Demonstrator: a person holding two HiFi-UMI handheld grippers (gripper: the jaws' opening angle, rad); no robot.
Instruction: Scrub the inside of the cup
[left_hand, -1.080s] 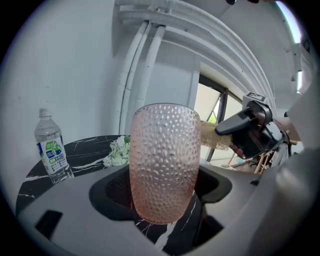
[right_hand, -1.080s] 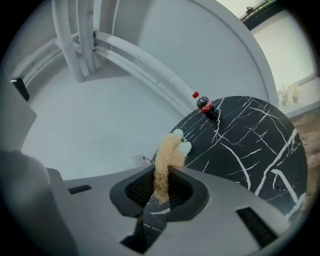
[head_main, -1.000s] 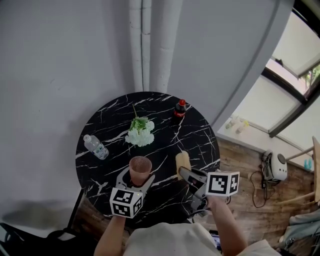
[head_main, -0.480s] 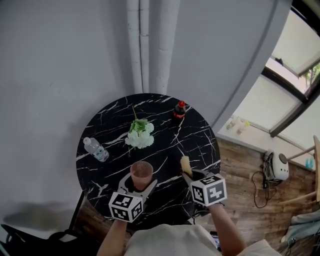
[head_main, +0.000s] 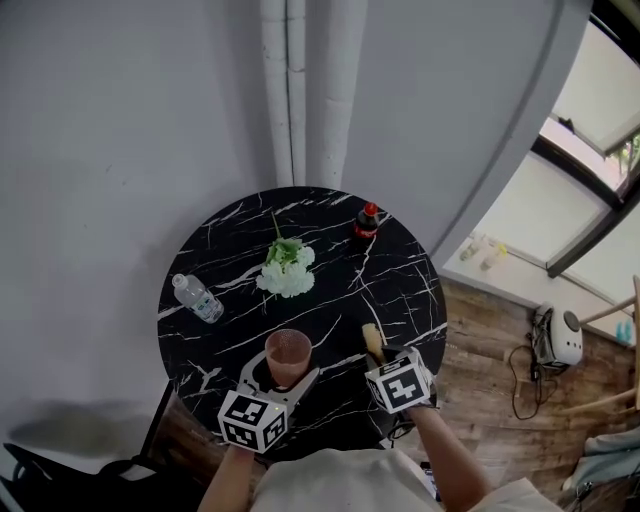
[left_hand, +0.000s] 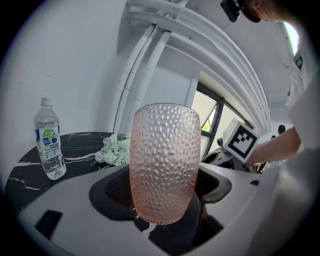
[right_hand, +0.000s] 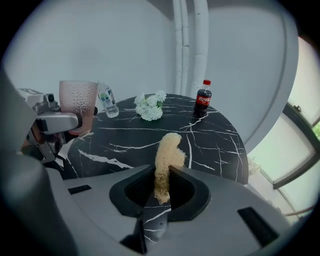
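Cup (left_hand: 165, 160), pink and dimpled, stands upright in the left claw (head_main: 283, 375), its long axis vertical and its open mouth up. The jaws are clamped on its lower half from both sides, and the rim rises well clear of them. It is held at the near edge of the round black marble desk (head_main: 400, 280); whether its base touches the top I cannot tell. The right claw (right_hand: 162, 172) is clenched on a tan fibrous scrubber (right_hand: 166, 155), which sticks out lengthwise past the jaw tips and points down at the desk, near the cup's right side but apart from it. A water bottle (head_main: 196, 297) lies by the left edge, white flowers (head_main: 285, 270) lie mid-desk, and a cola bottle (head_main: 367, 221) stands near the far edge
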